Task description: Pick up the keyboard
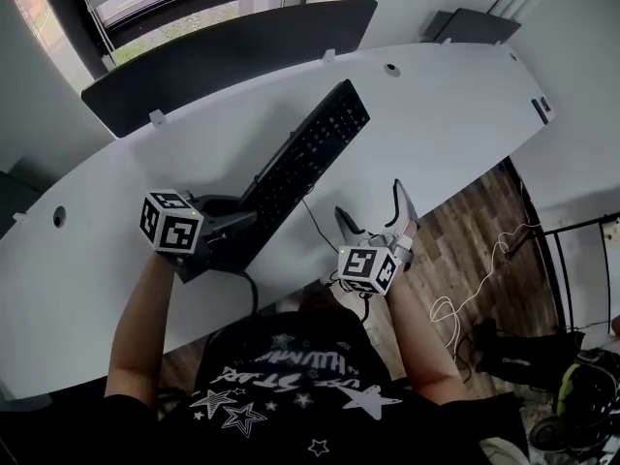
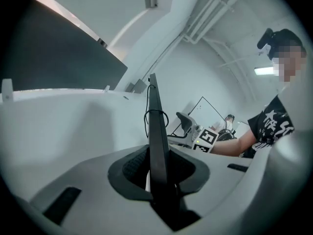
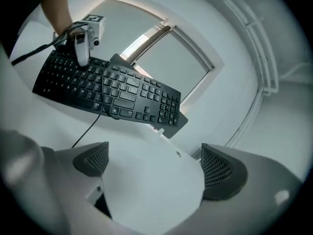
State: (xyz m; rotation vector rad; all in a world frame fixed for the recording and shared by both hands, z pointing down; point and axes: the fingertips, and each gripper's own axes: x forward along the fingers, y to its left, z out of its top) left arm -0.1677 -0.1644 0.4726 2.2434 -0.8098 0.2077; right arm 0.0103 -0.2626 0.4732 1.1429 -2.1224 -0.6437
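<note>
Stretching across the head view, a curved white bench (image 1: 436,95) carries the scene, with a dark divider panel (image 1: 232,51) standing along its far edge. Wooden floor (image 1: 475,231) shows past its near right end, and a loose white cord (image 1: 475,279) lies there. Nothing stands between the grippers and the black keyboard (image 1: 310,153), which runs diagonally over the middle of the bench. Its thin cable (image 1: 315,223) trails off the near edge.

The left gripper view alone shows the keyboard (image 2: 155,146) edge-on, as a thin dark blade rising straight out from between the jaws. The right gripper (image 2: 188,126) and a forearm appear beyond it. The right gripper view instead shows the key face (image 3: 112,89) and the left gripper (image 3: 82,45) clamped on one end. Whether the far end touches the bench is not clear.

The left gripper (image 1: 242,226) pinches the keyboard's near end. The right gripper (image 1: 376,211) hangs just beside the keyboard on its right, with its jaws spread and only bare bench seen between them.
</note>
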